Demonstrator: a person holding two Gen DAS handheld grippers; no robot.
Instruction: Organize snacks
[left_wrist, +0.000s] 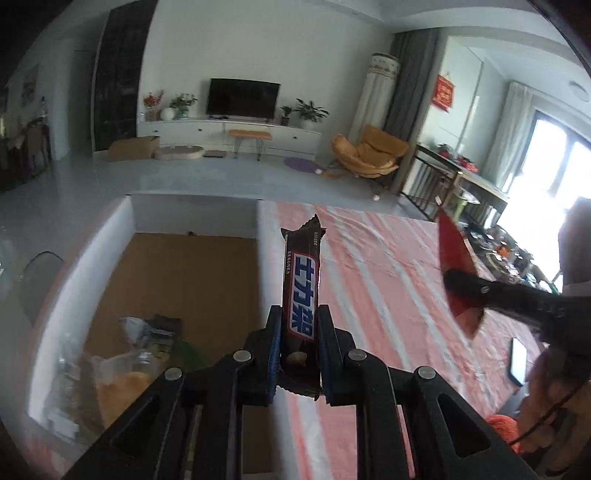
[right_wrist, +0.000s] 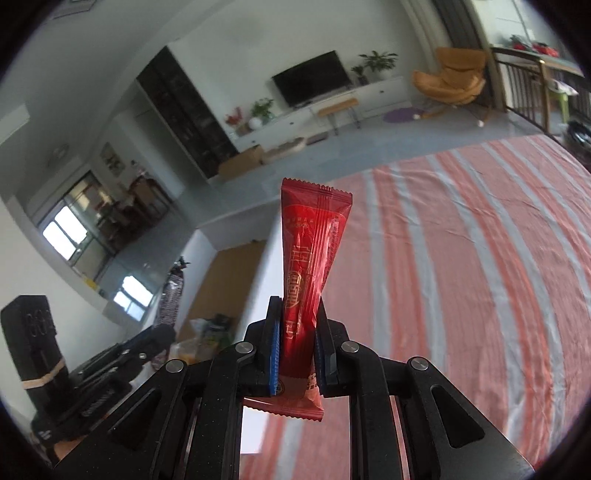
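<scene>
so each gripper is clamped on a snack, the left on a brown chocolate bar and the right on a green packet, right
Not quite: the packet clamped in the right gripper is red, not green, as the right wrist view shows. The left gripper is indeed clamped on the brown chocolate bar.

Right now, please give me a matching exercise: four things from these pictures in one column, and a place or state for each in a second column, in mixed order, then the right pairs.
Things:
1. brown chocolate bar
2. red snack packet
3. phone
4. yellow snack bag

Places or states:
A. lying on the striped cloth
B. clamped in the right gripper
C. inside the white box
D. clamped in the left gripper

Pairs: 1-D, 2-B, 3-A, 4-C
</scene>
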